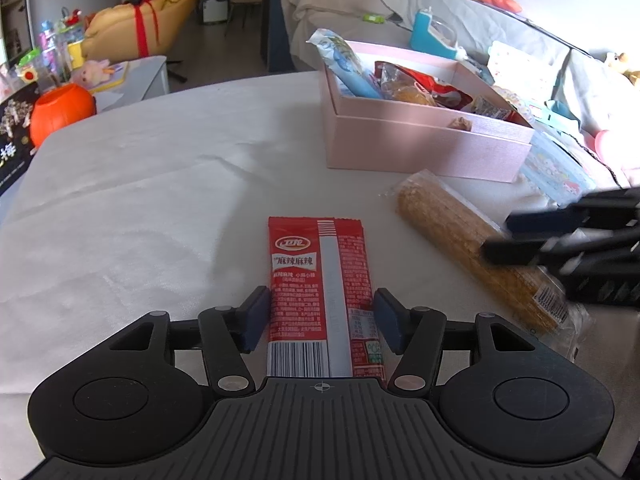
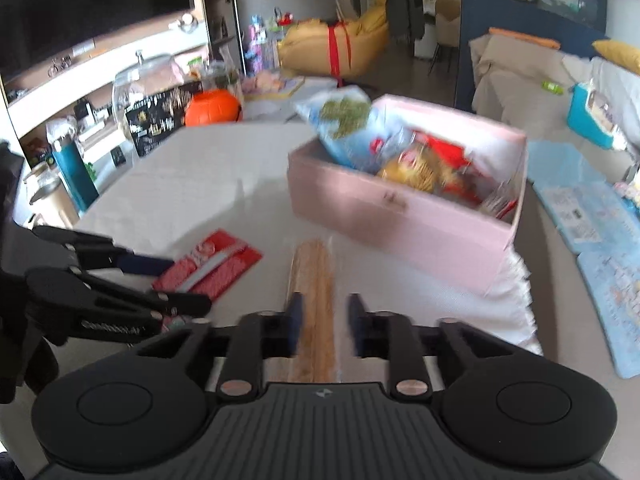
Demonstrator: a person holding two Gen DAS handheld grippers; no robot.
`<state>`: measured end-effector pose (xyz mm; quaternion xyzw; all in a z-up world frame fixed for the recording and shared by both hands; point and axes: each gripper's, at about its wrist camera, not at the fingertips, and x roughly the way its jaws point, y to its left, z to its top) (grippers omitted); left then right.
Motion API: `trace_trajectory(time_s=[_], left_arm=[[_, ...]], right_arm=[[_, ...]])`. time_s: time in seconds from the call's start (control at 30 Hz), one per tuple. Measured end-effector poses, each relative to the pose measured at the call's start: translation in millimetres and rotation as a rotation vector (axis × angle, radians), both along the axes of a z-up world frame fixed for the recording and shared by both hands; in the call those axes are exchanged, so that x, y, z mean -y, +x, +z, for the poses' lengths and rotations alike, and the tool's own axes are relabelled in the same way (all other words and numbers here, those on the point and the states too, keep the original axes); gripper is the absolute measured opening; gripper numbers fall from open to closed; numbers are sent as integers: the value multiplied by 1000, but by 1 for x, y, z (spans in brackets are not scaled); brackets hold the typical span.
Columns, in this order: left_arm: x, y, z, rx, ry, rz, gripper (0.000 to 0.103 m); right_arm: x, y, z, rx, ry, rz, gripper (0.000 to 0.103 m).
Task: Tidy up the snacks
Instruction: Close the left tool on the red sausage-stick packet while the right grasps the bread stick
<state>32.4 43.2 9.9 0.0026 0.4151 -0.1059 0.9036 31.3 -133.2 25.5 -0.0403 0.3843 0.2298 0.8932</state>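
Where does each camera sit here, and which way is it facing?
Left wrist: mounted on the left gripper, angled down along its fingers, which straddle the red snack packet; the right gripper enters from the right.
Right wrist: mounted on the right gripper, angled down along the long brown snack bar between its fingers; the left gripper shows at left. The picture is blurred.
Shared: both grippers, both snacks, the pink box and the white table.

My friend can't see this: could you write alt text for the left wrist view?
A left hand-held gripper straddles a flat red foil snack packet on a white-covered table; beyond it sits a pink cardboard box of snacks.
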Motion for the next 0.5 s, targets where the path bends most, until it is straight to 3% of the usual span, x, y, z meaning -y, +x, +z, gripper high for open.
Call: trace_trajectory(time_s=[0.1,0.27,0.33,0.37,0.43,0.5], left_arm=[[0,0,0,1,-4,0,62],[0,-2,-1,5,-6,1,62],[-2,-2,-1,5,-10,1,62],[-3,-2,-1,4,-13,0,62],[-3,-3,0,3,-15,-1,62],[-4,-4,0,4,-15,-3,62]], right_arm=[[-8,8,-18,-69,2,1,44],[-20,10,-25,-31,-25,-14,58],[-28,7,-28,-22,-56,39,75],[-32,3,-30,0,-91,57,76],[-33,-1,-31,22,-133,36,95],[-25,1,-33,-7,-109,18,99]])
